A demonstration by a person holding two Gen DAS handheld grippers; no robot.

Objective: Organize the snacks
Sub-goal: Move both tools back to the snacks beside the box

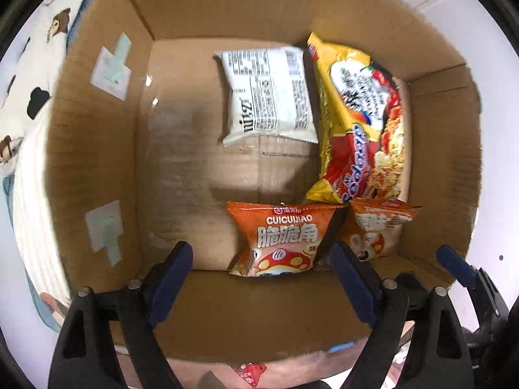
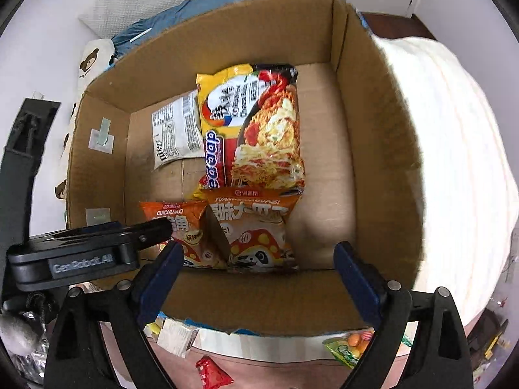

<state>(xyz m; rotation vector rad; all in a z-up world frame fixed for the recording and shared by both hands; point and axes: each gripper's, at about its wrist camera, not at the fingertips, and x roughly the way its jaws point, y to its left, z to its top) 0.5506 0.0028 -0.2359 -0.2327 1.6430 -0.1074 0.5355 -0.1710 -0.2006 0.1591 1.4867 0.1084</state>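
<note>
An open cardboard box (image 1: 97, 162) (image 2: 373, 162) holds several snacks. A white packet (image 1: 269, 94) (image 2: 175, 129) lies at the far side. A yellow noodle pack (image 1: 360, 120) (image 2: 256, 129) lies beside it. An orange Cuicuijiao bag (image 1: 279, 240) (image 2: 181, 230) and a second orange bag (image 1: 376, 230) (image 2: 256, 230) stand against the near wall. My left gripper (image 1: 259, 278) is open and empty above the near wall. My right gripper (image 2: 256, 275) is open and empty beside it. The left gripper's body (image 2: 81, 256) shows in the right wrist view.
Loose snacks lie on the pink surface in front of the box: a red wrapper (image 2: 212, 372), a white packet (image 2: 175, 337), a green packet (image 2: 350, 347). A white quilt (image 2: 454, 178) bulges at the box's right; a bear-print pillow (image 1: 29, 48) lies left.
</note>
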